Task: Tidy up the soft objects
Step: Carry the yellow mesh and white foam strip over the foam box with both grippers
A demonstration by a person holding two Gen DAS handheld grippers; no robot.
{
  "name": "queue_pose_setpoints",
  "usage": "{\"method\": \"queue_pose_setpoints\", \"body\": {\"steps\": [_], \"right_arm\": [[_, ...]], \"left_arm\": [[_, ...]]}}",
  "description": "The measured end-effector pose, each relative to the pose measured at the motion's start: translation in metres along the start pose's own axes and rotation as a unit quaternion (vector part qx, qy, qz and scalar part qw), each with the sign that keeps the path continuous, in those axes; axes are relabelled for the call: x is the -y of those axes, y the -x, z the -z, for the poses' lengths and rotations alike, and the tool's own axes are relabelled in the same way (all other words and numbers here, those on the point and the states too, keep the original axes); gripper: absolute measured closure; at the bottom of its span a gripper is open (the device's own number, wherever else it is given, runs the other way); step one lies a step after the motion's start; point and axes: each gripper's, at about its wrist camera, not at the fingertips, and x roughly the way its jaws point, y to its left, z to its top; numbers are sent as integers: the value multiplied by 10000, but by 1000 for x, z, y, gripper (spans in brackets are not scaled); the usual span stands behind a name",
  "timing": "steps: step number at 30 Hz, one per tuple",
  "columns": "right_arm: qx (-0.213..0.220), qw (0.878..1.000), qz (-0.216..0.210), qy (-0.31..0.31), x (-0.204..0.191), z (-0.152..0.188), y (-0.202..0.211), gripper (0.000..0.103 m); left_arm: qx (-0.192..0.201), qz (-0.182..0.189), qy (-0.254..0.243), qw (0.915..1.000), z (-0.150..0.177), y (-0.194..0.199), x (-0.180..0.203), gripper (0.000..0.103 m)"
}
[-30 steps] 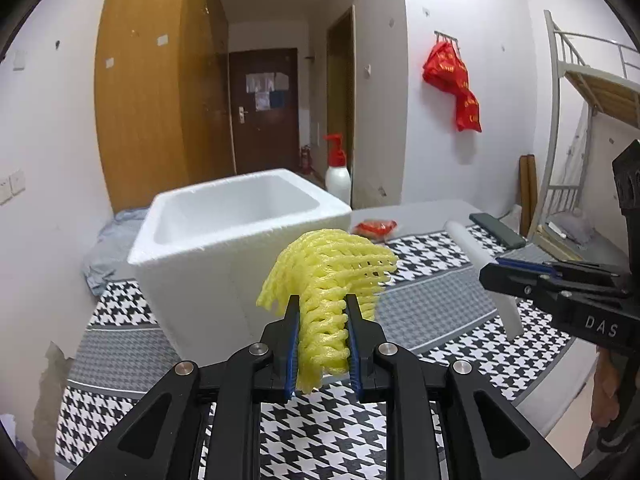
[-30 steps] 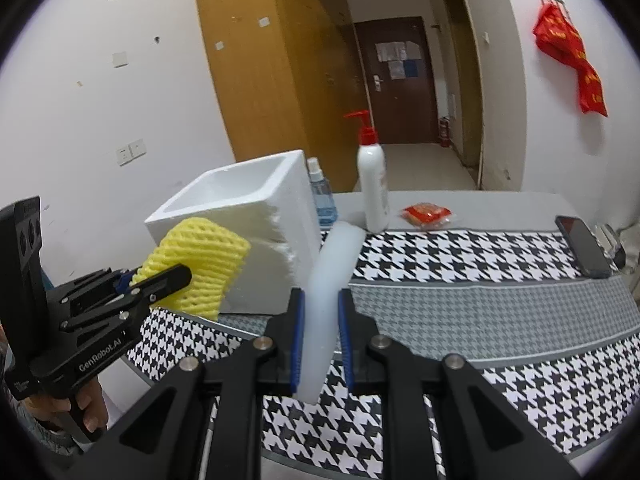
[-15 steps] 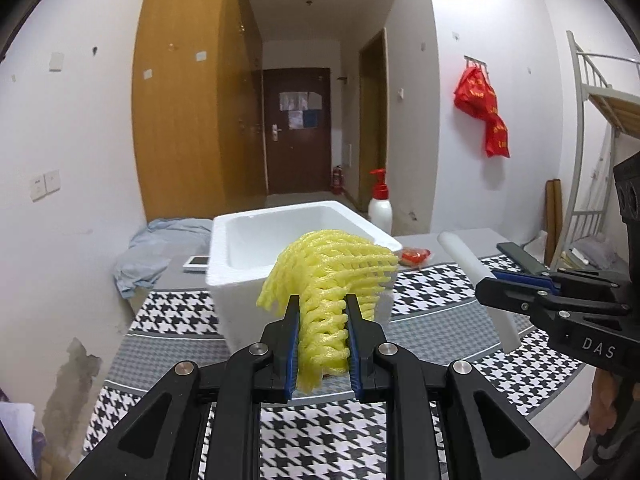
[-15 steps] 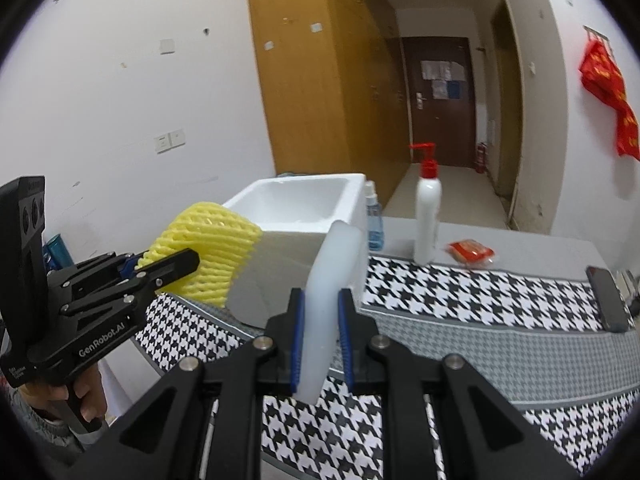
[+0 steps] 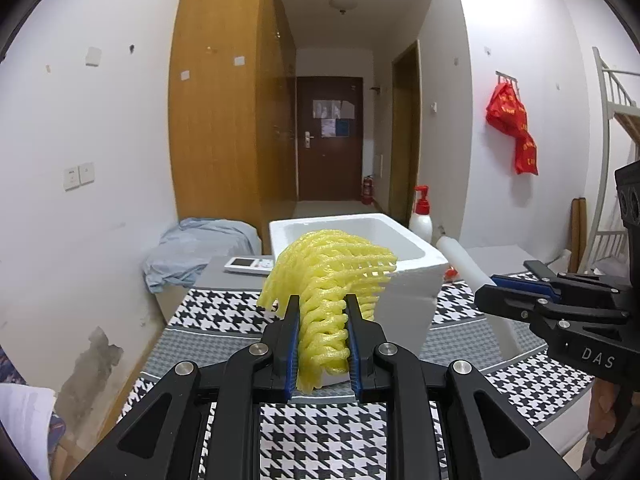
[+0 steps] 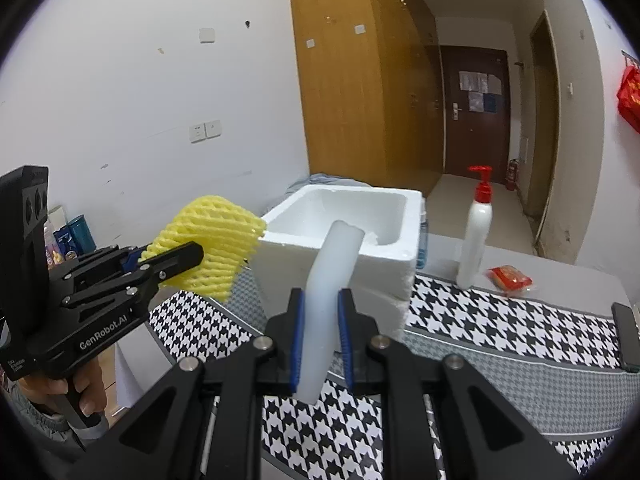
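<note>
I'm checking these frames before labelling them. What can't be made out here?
- Floor of the white foam box: in the left wrist view the yellow foam net covers it; in the right wrist view the white foam tube and the near wall do.
- Small blue bottle: mostly behind the box, right wrist view.
- Papers on the far door: too small to read.
- Dark flat object: cut by the lens edge.

Your left hand-held gripper (image 5: 322, 334) is black with blue pads and pinches a yellow mesh foam sleeve (image 5: 332, 280). Your right hand-held gripper (image 6: 321, 336), also black and blue, clamps a white foam tube (image 6: 328, 292). The foam box (image 6: 344, 232) is white, the desk (image 6: 500, 336) cloth black-and-white houndstooth with grey bands.
</note>
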Motion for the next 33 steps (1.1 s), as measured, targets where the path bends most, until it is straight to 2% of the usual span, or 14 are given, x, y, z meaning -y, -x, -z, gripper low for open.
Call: {"method": "queue_pose_setpoints", "body": {"steps": [10, 23, 33], "right_arm": [[54, 9999, 46, 150, -4, -20, -9, 83], [55, 9997, 126, 225, -2, -45, -26, 83], [-14, 9997, 242, 46, 21, -64, -44, 83]], "left_arm": [[52, -28, 64, 10000, -15, -7, -6, 82], [160, 111, 80, 9998, -35, -24, -16, 82], [167, 204, 62, 9996, -48, -49, -16, 82]]}}
